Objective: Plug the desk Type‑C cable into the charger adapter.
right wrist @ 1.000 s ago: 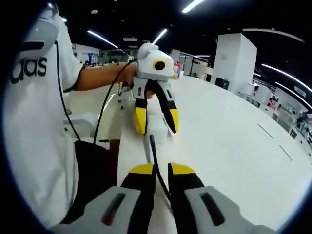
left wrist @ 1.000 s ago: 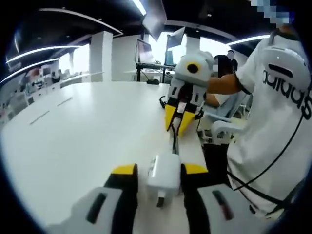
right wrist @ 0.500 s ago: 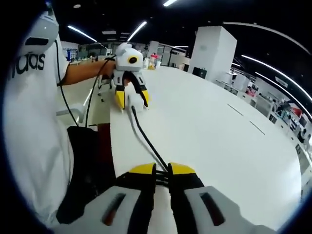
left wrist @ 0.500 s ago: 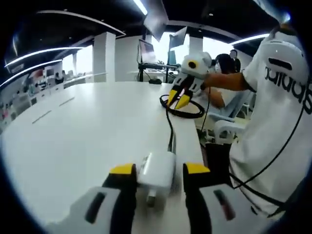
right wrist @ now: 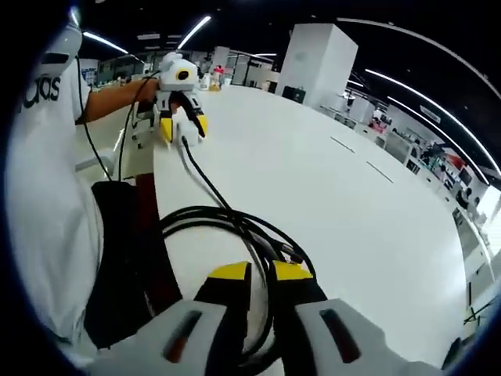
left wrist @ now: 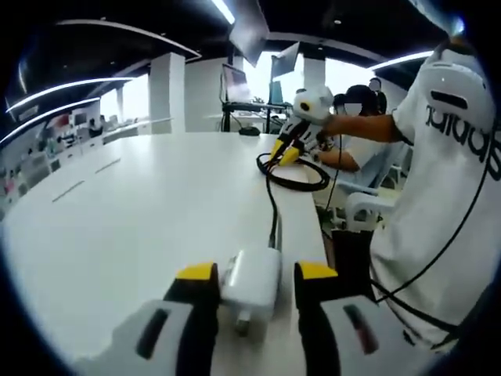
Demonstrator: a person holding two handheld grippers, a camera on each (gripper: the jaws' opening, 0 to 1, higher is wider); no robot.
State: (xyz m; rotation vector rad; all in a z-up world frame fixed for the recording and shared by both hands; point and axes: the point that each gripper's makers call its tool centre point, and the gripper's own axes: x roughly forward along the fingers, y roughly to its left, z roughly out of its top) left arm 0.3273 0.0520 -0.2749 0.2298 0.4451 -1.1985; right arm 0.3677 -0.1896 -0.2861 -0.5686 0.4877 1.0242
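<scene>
White desk (left wrist: 133, 211); charger (left wrist: 252, 278) close, cable coil (right wrist: 227, 227) close.

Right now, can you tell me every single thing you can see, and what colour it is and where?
Square white plastic charger adapter: one, white, between the left gripper's jaws, on the table.
Thin black cable: one, black, running from the adapter along the table edge to a coil by the right gripper.
Big smooth white table: one, white, under everything.
Monitors on a distant desk: dark, far end of the room.
Left gripper: yellow-tipped, around the adapter.
Right gripper: yellow-tipped, closed on the cable.
Person's T-shirt: white, beside the table.
</scene>
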